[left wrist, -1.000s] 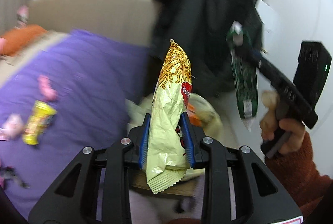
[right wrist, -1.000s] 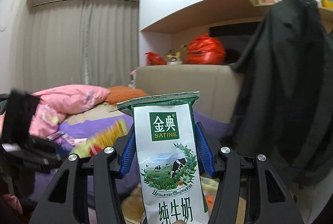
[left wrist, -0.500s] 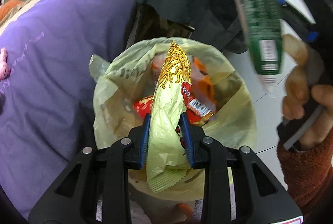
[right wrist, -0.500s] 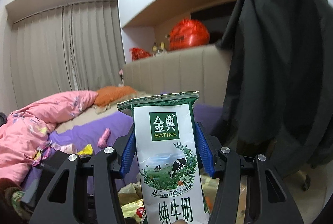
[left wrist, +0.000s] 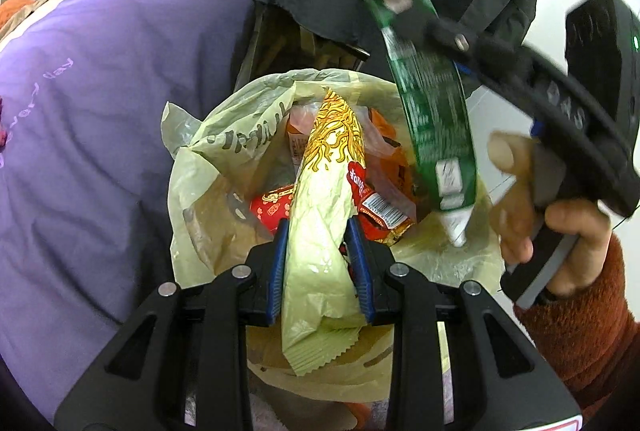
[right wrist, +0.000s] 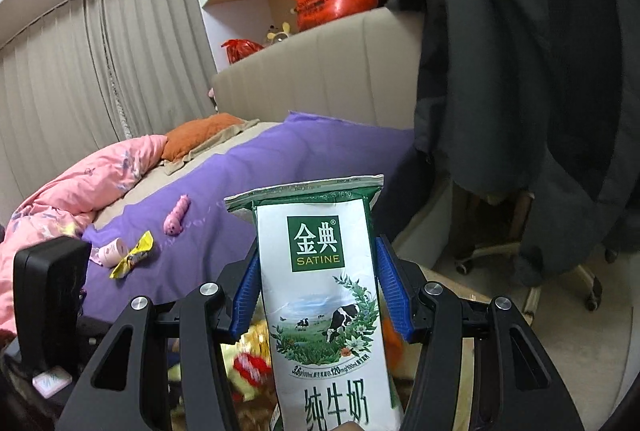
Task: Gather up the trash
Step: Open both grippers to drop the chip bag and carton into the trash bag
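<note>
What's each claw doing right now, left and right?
Left claw: closed on the yellow noodle wrapper, over the trash bag.
Right claw: closed on the milk pouch.

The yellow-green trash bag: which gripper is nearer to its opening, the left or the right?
Left. The left gripper holds the noodle wrapper directly over the trash bag opening. The right gripper, holding the milk pouch, sits higher at its right rim.

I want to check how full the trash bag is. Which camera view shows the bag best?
The left wrist view: it looks down into the open trash bag, showing wrappers inside. The right wrist view shows only blurred bits of it behind the milk carton.
</note>
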### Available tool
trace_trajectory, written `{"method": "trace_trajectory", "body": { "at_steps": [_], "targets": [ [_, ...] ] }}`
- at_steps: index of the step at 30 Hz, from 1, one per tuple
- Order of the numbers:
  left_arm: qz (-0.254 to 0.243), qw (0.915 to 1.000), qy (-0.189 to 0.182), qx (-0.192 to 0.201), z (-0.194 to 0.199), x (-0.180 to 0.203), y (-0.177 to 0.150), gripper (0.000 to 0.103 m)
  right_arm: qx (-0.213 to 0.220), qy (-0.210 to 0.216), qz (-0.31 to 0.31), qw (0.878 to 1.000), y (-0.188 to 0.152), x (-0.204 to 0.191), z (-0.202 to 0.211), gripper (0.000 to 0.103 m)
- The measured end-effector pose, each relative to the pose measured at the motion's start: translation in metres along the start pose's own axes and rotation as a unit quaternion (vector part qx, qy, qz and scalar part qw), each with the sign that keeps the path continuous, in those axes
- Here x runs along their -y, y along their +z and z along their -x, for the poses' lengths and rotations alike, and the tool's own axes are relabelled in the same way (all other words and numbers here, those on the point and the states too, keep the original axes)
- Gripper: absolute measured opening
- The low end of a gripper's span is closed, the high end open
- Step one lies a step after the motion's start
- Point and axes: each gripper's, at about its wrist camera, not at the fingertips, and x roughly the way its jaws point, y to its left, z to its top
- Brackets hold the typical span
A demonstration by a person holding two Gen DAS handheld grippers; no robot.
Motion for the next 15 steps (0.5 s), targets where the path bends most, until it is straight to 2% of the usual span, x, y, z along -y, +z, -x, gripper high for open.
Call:
{"method": "trace_trajectory", "body": {
  "at_steps": [13,15],
  "targets": [
    [-0.009,0.9999,-0.003,0.013,-0.001,0.005,0.000,0.028,0.016,-0.024,-0.042,0.999,-0.037,0.012,0.043,0.051],
    [-0.012,0.9998,-0.009,0.012,-0.003,0.006,0.001,0.031,0.011,-0.023,-0.050,0.998,-0.039,0.015,0.045,0.051]
  ]
}}
